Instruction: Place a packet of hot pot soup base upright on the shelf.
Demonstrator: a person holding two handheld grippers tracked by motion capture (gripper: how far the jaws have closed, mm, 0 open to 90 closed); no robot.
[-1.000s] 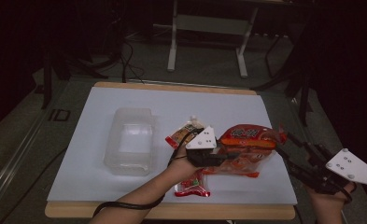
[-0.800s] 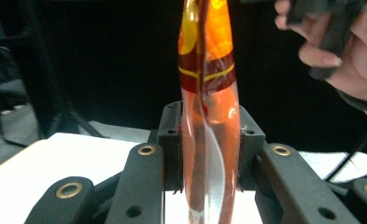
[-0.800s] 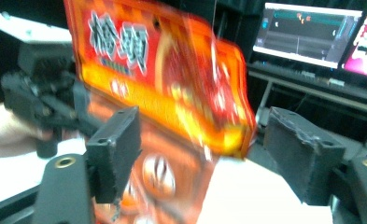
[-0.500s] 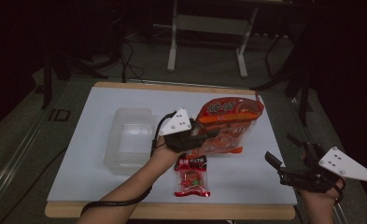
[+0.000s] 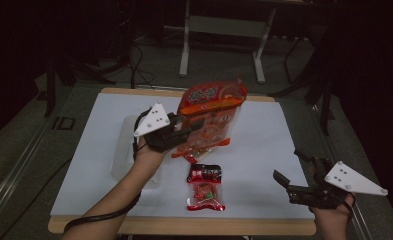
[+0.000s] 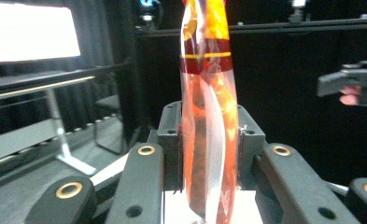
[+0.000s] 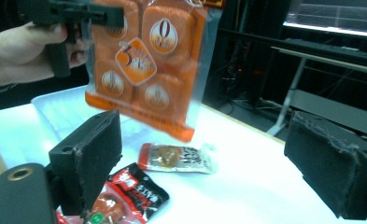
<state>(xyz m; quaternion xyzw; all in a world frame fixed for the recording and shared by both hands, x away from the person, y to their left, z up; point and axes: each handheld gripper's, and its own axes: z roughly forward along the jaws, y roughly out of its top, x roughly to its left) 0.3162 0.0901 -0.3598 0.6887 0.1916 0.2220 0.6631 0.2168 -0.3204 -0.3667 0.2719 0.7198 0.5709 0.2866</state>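
Note:
My left gripper [image 5: 185,131] is shut on the lower part of a large orange snack bag [image 5: 211,110] and holds it upright in the air over the middle of the white table [image 5: 264,145]. In the left gripper view the bag [image 6: 209,116] stands clamped edge-on between the jaws. My right gripper [image 5: 288,165] is open and holds nothing, low at the table's near right corner. In the right gripper view the bag [image 7: 148,70] hangs ahead, with the left gripper [image 7: 74,18] above it at the left.
A red and black snack packet [image 5: 204,187] lies near the front edge. A small orange packet [image 7: 176,158] lies under the hanging bag. A clear plastic container [image 5: 125,145] sits on the left half, partly behind the left hand. Dark stands and cables are beyond the table.
The left gripper has lifted the orange bag off the table and carried it up and to the left. The right gripper has drawn back from the bag to the near right corner.

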